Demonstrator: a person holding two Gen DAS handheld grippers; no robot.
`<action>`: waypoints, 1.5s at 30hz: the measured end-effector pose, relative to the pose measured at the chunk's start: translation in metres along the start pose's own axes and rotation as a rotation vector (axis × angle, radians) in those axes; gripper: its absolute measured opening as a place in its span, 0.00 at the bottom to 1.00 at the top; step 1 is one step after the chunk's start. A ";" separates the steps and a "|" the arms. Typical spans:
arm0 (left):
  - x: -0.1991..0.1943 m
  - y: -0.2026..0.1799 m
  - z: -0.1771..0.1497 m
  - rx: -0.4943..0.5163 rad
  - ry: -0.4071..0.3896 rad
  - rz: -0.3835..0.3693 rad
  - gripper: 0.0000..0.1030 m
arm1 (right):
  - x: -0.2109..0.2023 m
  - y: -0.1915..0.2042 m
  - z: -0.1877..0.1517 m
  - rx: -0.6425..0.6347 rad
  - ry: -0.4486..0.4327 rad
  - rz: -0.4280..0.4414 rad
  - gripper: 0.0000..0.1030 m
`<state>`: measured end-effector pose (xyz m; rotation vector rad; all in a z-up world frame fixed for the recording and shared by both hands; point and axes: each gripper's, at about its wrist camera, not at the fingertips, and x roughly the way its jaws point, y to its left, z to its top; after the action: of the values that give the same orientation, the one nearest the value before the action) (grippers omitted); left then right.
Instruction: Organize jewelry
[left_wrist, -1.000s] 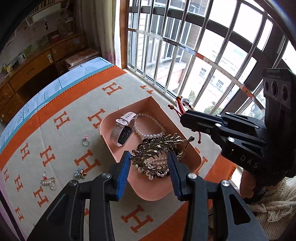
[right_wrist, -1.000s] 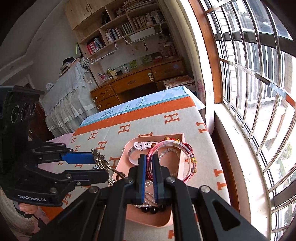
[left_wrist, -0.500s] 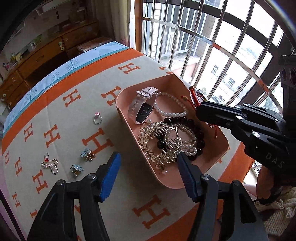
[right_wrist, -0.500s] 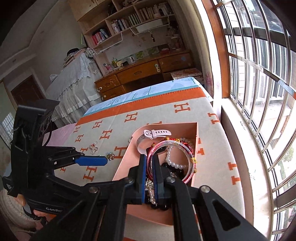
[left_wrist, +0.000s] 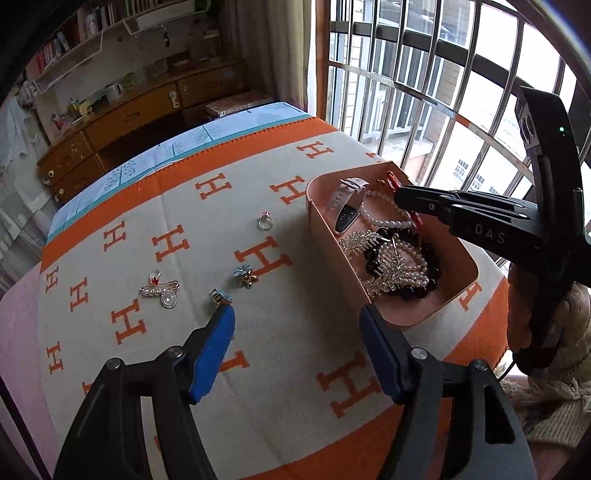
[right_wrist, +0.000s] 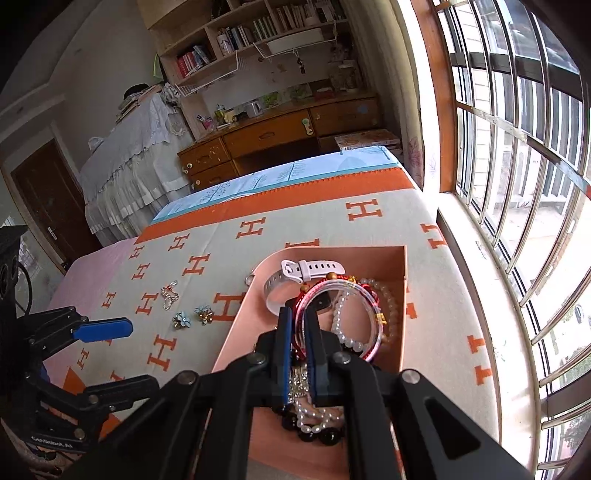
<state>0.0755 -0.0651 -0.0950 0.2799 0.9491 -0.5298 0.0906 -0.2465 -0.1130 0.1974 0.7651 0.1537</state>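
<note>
the right gripper (right_wrist: 298, 334) is clenching a stack of red and clear bangles (right_wrist: 341, 319) over the shallow pink tray (left_wrist: 424, 317) at the window edge of the orange-and-cream h-patterned blanket (left_wrist: 147, 206) — apparently to set them among the white watch (right_wrist: 295, 280), pearl strands and gilt leaf comb (left_wrist: 373, 258) already gathered there. the left gripper (left_wrist: 295, 328), holding nothing, is opening its jaws near the blue flower earring (left_wrist: 221, 296) — one of several small pieces, with a ring (left_wrist: 266, 221) and pearl brooch (left_wrist: 162, 293), lying loose mid-blanket, probably next.

A wooden dresser (right_wrist: 280, 133) stands at twelve o'clock under a bookshelf (right_wrist: 258, 26); barred window (right_wrist: 517, 147) at three o'clock; door (right_wrist: 48, 206) at nine.
</note>
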 end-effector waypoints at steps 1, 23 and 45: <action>-0.003 0.005 -0.001 -0.013 -0.008 0.005 0.68 | 0.002 0.000 0.003 -0.003 0.000 -0.019 0.08; -0.073 0.098 -0.013 -0.236 -0.162 0.178 0.78 | -0.025 0.059 0.031 -0.128 -0.045 0.020 0.18; -0.023 0.171 -0.014 -0.477 -0.057 0.158 0.78 | 0.024 0.110 0.038 -0.153 0.100 0.169 0.18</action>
<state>0.1481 0.0917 -0.0838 -0.0895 0.9593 -0.1549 0.1272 -0.1389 -0.0762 0.1091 0.8322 0.3837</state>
